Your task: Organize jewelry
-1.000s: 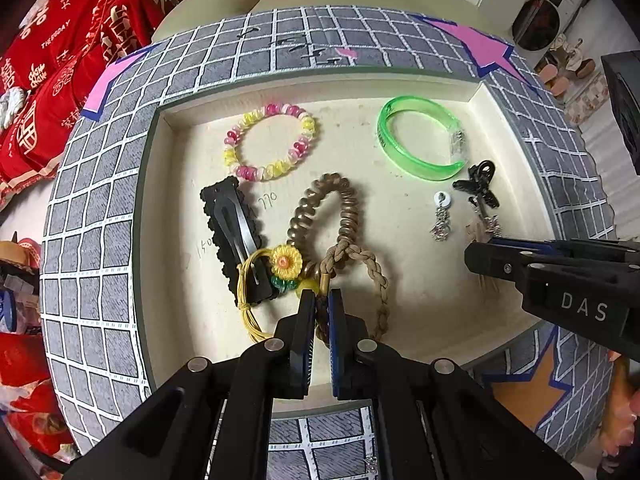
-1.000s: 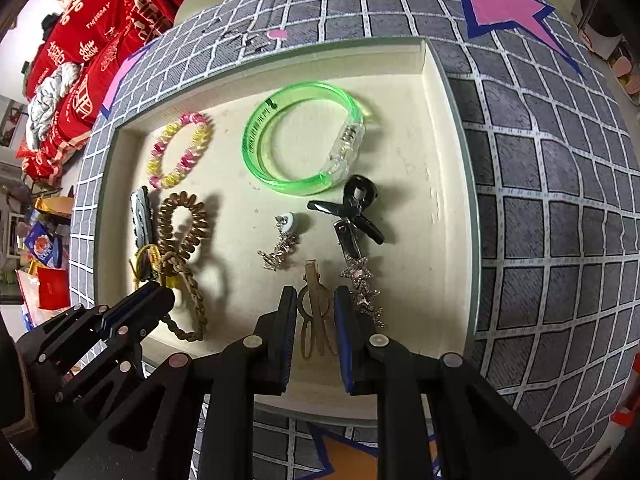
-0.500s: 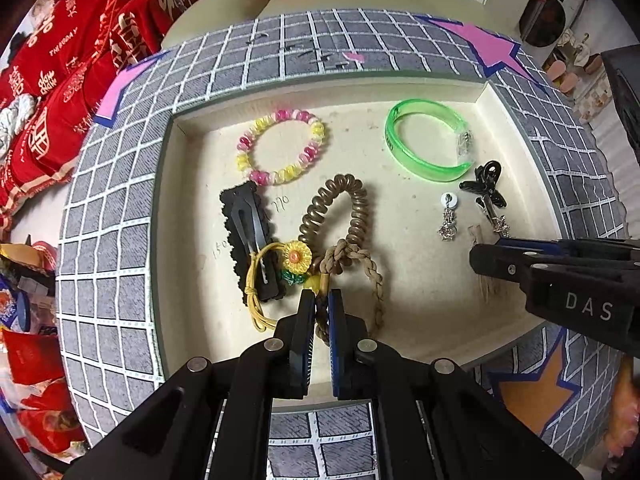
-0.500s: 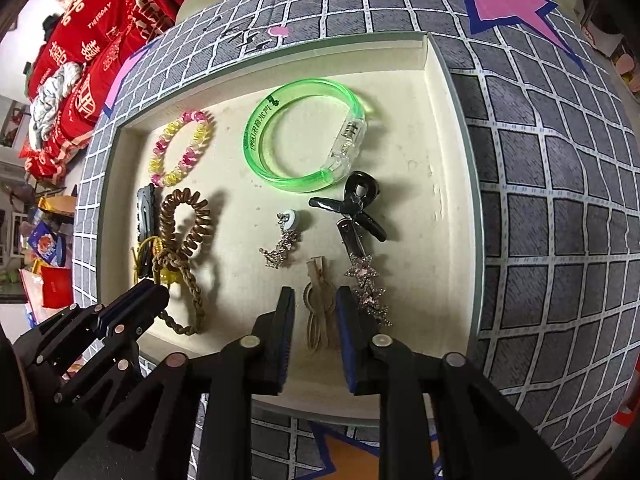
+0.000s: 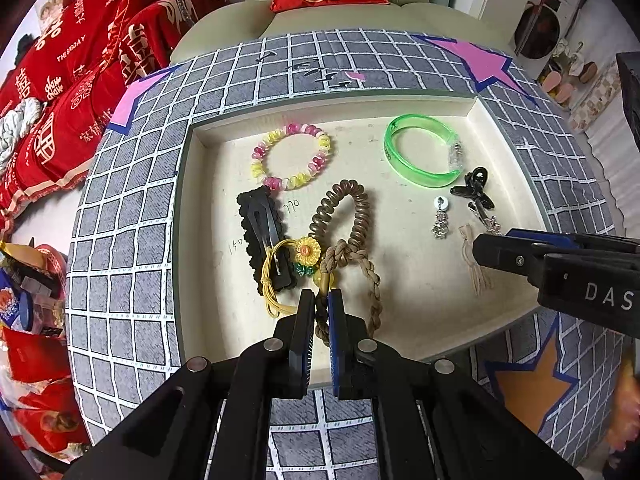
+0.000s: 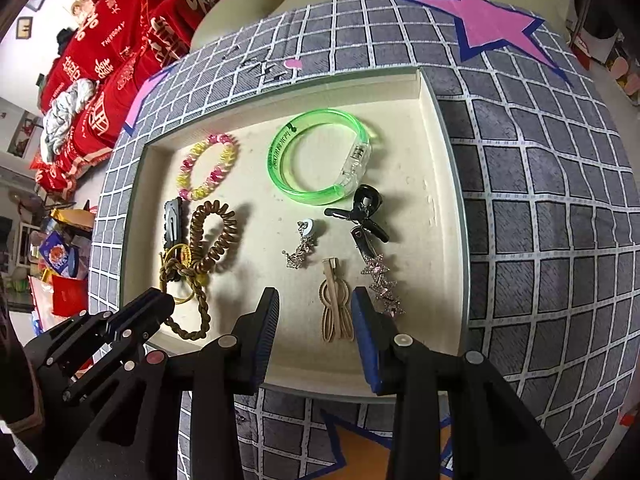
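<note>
A cream tray [image 5: 404, 332] [image 6: 424, 140] holds the jewelry. My left gripper [image 5: 318, 304] is nearly shut around the near end of a brown braided hair tie [image 5: 370, 276] [image 6: 192, 312] at the tray's front. My right gripper [image 6: 316, 300] is open and empty above a beige hair clip [image 6: 335, 308] [image 5: 474, 264]; it shows at the right of the left wrist view [image 5: 504, 250]. Also in the tray: a green bangle [image 6: 316, 160], a pink-yellow bead bracelet [image 5: 292, 156], a brown coil tie [image 5: 344, 216], a black clip [image 5: 262, 236], a sunflower tie [image 5: 306, 252], a silver earring [image 6: 300, 248], a black claw clip [image 6: 360, 216] and a star clip [image 6: 382, 284].
The tray sits on a grey grid cloth [image 6: 540, 200] with pink stars [image 6: 492, 24]. Red cushions [image 5: 80, 80] lie to the left and behind. The floor with clutter shows at the far left [image 6: 52, 248].
My right gripper has opened wide and let go of the beige hair clip, which lies in the tray. Both cameras have risen slightly. The left gripper keeps its hold.
</note>
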Available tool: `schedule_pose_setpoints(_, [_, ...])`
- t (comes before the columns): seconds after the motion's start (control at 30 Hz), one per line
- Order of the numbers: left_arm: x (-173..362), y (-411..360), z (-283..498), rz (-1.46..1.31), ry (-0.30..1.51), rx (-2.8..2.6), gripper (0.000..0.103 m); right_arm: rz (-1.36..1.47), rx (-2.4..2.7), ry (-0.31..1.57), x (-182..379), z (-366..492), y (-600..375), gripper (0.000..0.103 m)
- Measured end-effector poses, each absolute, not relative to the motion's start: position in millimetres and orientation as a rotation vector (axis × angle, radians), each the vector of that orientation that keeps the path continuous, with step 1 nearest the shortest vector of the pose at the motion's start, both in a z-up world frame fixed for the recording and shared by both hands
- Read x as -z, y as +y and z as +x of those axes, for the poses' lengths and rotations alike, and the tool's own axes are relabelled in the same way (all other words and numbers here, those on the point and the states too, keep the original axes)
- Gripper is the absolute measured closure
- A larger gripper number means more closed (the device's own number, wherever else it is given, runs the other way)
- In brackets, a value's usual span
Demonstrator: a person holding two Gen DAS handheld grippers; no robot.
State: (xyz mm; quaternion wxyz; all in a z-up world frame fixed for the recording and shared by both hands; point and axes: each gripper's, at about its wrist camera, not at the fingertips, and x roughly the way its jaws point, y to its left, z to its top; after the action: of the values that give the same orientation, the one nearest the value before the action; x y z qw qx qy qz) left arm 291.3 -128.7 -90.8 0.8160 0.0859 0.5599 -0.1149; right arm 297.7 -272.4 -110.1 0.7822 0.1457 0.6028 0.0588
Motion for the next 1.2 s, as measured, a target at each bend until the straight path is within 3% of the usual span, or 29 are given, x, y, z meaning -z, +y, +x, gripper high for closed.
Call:
schedule_pose_setpoints(0.3, [87.2, -122.9, 280.0, 0.143, 1.107, 0.249, 0.088, 0.286, -0.143, 1.215, 105.3, 280.8, -275.7, 0.061])
schedule_pose_setpoints(0.43, [86.9, -123.3, 275.6, 0.148, 1.062, 0.257, 0.088, 0.272, -0.144, 1.177, 100.8, 274.4, -277.9, 0.051])
schedule_pose_setpoints(0.47, [86.7, -123.1, 275.1, 0.149, 1.054, 0.258, 0.079, 0.265, -0.143, 1.164, 99.3, 272.5, -278.2, 0.047])
schedule_pose_setpoints(0.5, [86.8, -122.5, 274.6, 0.148, 1.043, 0.255, 0.026, 0.26, -0.145, 1.154, 98.4, 271.1, -277.7, 0.045])
schedule_pose_setpoints(0.53, [86.1, -120.6, 273.4, 0.144, 1.025, 0.231, 0.0, 0.256, -0.146, 1.138, 96.8, 268.8, -277.7, 0.041])
schedule_pose_setpoints(0.63, [81.8, -118.8, 267.8, 0.148, 0.961, 0.223, 0.0, 0.248, -0.144, 1.107, 94.5, 262.5, -278.3, 0.032])
schedule_pose_setpoints(0.97, [92.2, -109.6, 264.2, 0.133, 0.926, 0.214, 0.0, 0.203, -0.107, 0.985, 88.4, 254.3, -271.9, 0.02])
schedule_pose_setpoints(1.07, [92.3, -106.2, 262.0, 0.122, 0.894, 0.213, 0.0, 0.185, -0.103, 0.936, 83.1, 250.8, -266.8, 0.0])
schedule_pose_setpoints(1.2, [89.3, -102.0, 259.4, 0.115, 0.84, 0.205, 0.0, 0.154, -0.088, 0.823, 73.8, 241.5, -259.3, 0.0])
